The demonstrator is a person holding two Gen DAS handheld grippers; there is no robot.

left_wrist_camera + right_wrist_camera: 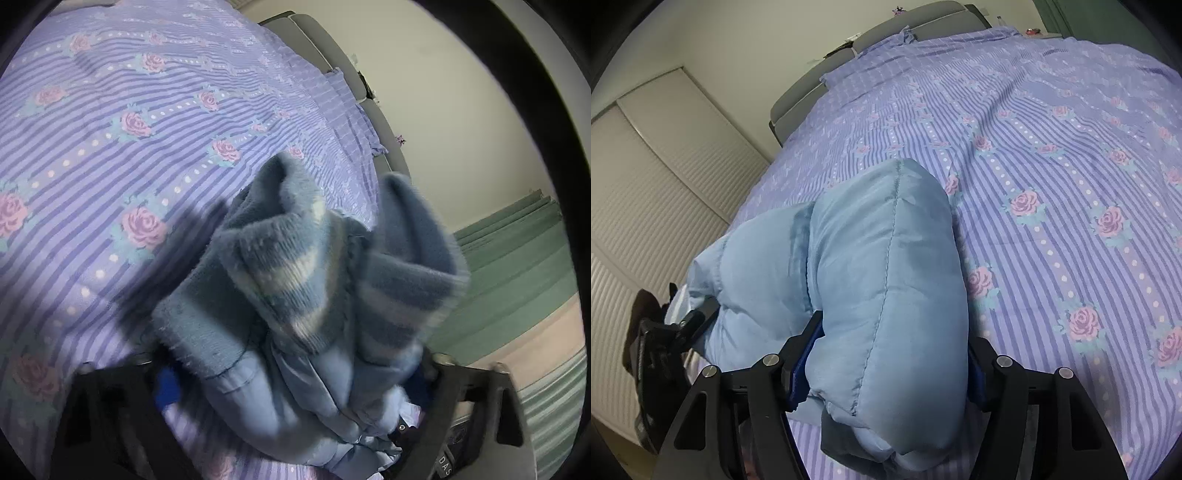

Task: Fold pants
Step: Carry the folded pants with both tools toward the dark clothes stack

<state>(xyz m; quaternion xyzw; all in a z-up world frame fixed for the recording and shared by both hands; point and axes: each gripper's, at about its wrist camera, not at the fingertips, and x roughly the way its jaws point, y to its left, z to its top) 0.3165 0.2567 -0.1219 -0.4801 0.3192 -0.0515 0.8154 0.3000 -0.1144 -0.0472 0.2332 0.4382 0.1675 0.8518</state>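
Observation:
The pants are padded light blue with fleecy striped cuffs (295, 266). In the left wrist view the cuff end bunches up between my left gripper's fingers, and my left gripper (295, 376) is shut on it above the bed. In the right wrist view the puffy blue body of the pants (886, 280) fills the space between the fingers, and my right gripper (886, 369) is shut on it. The left gripper (665, 343) shows at the lower left of that view, at the other end of the pants.
The bed carries a purple striped cover with pink roses (1052, 166). A grey headboard (820, 77) stands at the far end. White louvred closet doors (653, 177) are left of the bed. Green curtains (517, 251) hang beside it.

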